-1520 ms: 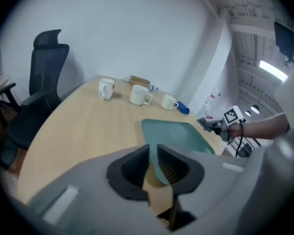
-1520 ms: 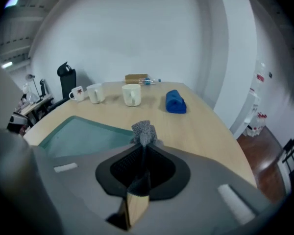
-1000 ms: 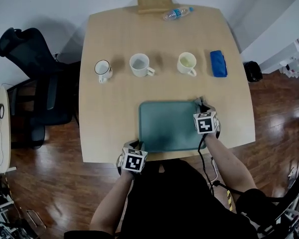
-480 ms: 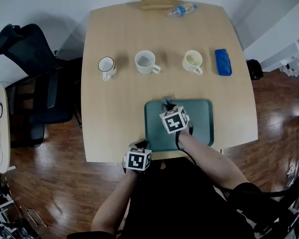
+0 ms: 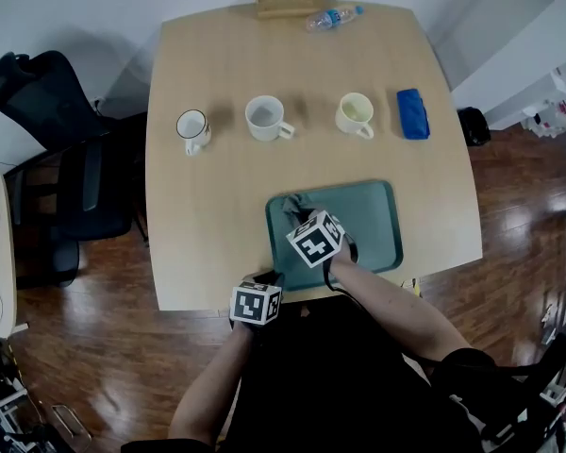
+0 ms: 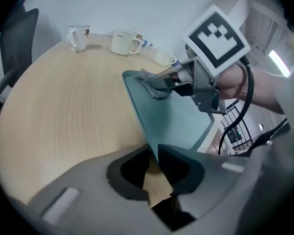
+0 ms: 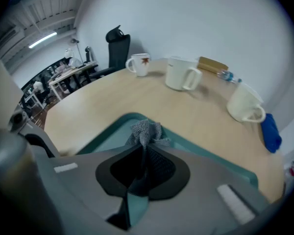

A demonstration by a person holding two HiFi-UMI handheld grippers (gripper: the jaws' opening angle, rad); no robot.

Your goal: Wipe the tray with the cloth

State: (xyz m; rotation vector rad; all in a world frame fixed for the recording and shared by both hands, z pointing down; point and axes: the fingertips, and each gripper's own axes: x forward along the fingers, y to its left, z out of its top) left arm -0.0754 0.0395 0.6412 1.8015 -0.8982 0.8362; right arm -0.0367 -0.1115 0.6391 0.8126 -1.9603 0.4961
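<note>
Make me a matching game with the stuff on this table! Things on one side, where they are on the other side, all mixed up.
Things:
1. tray
2. grey cloth
3. blue cloth
4. water bottle

Places:
A. lying on its side at the far edge of the table
B. pinched in the right tongs, over the tray
C. flat at the table's near edge
D. lying by itself near the table's right edge

Pairs: 1-C, 2-B, 3-D, 4-A
</note>
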